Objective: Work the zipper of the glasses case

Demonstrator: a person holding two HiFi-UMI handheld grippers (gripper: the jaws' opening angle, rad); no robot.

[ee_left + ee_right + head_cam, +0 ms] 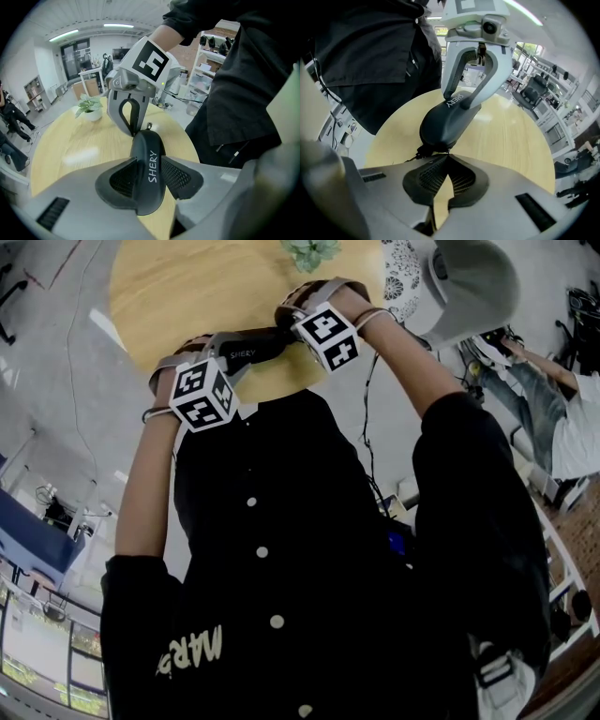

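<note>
Round wooden table (187, 287) below smooth black oblong glasses case (148, 180)

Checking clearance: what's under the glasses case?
Round light-wood table shows beneath the black oval zip-up glasses case; the spot directly below it is covered.

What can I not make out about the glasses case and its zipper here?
- Zipper track: every view shows only smooth shell of the glasses case.
- Whether the shut right tongs pinch the zipper pull: too small in both gripper views.
- Potted plant: cut by head view's top edge.
</note>
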